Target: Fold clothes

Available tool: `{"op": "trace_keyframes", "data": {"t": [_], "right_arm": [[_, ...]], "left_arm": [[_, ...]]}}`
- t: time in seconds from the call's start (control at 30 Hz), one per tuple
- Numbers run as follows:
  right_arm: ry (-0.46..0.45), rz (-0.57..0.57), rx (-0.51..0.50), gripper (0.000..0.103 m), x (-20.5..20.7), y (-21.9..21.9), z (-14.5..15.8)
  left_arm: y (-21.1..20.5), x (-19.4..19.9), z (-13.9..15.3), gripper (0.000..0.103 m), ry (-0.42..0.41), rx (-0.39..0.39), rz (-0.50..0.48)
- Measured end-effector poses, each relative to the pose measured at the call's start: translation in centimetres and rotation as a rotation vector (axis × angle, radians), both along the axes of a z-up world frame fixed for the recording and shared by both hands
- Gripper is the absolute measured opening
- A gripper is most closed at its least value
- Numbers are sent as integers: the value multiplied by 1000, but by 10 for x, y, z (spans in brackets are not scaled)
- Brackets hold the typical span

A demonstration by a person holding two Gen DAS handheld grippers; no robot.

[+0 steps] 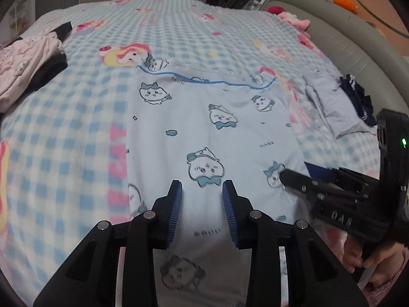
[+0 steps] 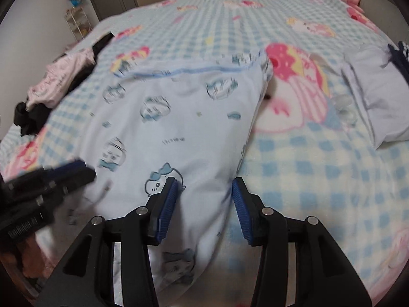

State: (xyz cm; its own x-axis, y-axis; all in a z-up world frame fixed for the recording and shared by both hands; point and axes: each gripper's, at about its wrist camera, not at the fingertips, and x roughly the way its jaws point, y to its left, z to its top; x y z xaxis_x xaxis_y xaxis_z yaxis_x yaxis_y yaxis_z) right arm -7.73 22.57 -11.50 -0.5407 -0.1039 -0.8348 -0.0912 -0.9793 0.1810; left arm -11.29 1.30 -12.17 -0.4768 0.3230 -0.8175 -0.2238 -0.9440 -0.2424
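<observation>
**Pale blue garment lies lengthwise between two open grippers**

A pale blue cotton garment printed with small cartoon animals (image 1: 209, 133) lies flat on the blue-and-white checked blanket with pink cartoon figures (image 1: 76, 128). Its long axis runs from the near edge of the bed away from the cameras, and the end with a thin blue piping line points to the far side.

The left gripper (image 1: 202, 192) hovers over the near end of the garment, its blue ribbed pads (image 1: 176, 204) spread apart with cloth showing in the gap and nothing clamped. The right gripper (image 2: 203, 189) sits at the garment's right near edge, fingers also parted; the left pad seems to rest on the fabric, though blur makes contact hard to tell.

A pink and black heap of clothes (image 1: 28, 64) lies at the left, a folded lavender-grey piece (image 2: 375, 97) at the right.
</observation>
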Motion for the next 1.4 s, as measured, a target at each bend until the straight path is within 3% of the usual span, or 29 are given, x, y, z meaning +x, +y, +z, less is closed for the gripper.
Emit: {"op": "trace_keyframes", "data": {"t": [0.17,0.33,0.5,0.63,0.7,0.83,1.0,1.2,1.4], "right_arm": [[-13,12,31,45,-12,4,-10],[-15,-1,26,45,-16,14,-11],[41,-38,1,45,-3,10,8],[54,30,-11,45,2,-14,12],[50,20,-4,45,6,-11,10],[41,-2,8,45,14,-6,7],[41,-34,22,45,25,1,7],[81,-53,23,45,36,2,20],[30,-14,53,44,41,-10,5]], "left_arm": [[4,-15,-17,36,-25,-70,-12],[-15,-8,-12,36,-22,-90,21],[-11,9,4,35,35,-24,24],[-7,22,16,37,79,30,26],[-2,23,10,40,53,62,5],[3,24,-11,41,0,-89,8],[-15,30,0,42,-3,-82,60],[-11,49,16,41,20,52,28],[9,56,-2,42,-18,-64,-10]]}}
